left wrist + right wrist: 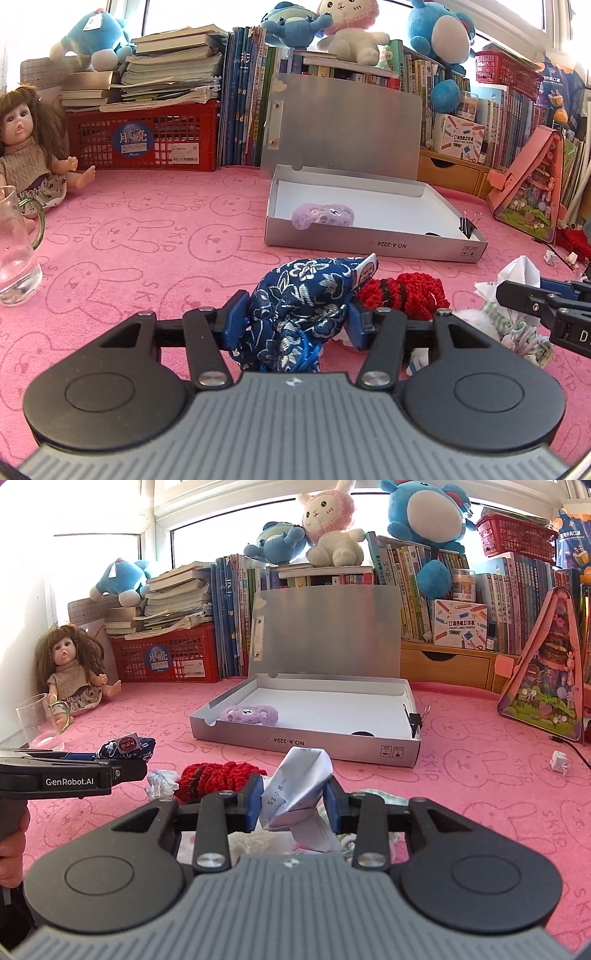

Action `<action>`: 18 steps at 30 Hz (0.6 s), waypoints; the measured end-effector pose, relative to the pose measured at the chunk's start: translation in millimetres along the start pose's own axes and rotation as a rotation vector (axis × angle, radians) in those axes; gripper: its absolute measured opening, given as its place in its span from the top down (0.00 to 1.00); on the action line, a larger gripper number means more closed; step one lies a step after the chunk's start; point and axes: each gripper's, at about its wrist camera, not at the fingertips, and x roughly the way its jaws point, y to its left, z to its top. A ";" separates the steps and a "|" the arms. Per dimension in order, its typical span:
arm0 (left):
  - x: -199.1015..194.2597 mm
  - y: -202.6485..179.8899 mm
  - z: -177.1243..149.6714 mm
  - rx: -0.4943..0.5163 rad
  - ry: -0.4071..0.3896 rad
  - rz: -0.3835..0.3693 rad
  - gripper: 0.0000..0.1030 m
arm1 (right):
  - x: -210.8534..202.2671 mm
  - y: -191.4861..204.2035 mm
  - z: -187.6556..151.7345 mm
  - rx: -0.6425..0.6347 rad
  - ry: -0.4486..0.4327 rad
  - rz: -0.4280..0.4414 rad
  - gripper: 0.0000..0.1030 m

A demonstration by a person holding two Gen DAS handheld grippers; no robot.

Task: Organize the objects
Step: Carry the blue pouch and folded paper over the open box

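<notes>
My left gripper (297, 317) is shut on a blue floral fabric pouch (299, 299), also seen in the right wrist view (127, 746). My right gripper (293, 799) is shut on a folded white paper piece (299, 786). A red knitted item (402, 293) lies on the pink cloth just beyond both grippers, seen too in the right wrist view (218, 777). An open silver box (373, 243) stands ahead with a purple plush toy (323, 216) inside and a black binder clip (467, 225) on its right wall.
A glass mug (16, 258) and a doll (29, 147) are at the left. A red crate (147, 142), books and plush toys line the back. A pink triangular toy case (528, 188) stands right. Crumpled cloth (517, 332) and small paper scraps (559, 760) lie nearby.
</notes>
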 end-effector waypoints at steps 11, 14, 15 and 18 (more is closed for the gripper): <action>21.7 -21.0 20.1 0.042 0.017 -0.029 0.42 | 11.7 -16.0 15.1 0.034 0.001 -0.035 0.61; 28.2 -24.4 27.3 0.041 0.022 -0.033 0.42 | 17.2 -21.5 21.4 0.040 0.000 -0.045 0.61; 29.9 -25.5 29.5 0.042 0.021 -0.035 0.42 | 19.5 -23.3 24.2 0.038 -0.002 -0.051 0.61; 35.9 -29.1 36.5 0.051 0.017 -0.033 0.42 | 25.1 -27.7 31.6 0.037 -0.007 -0.062 0.61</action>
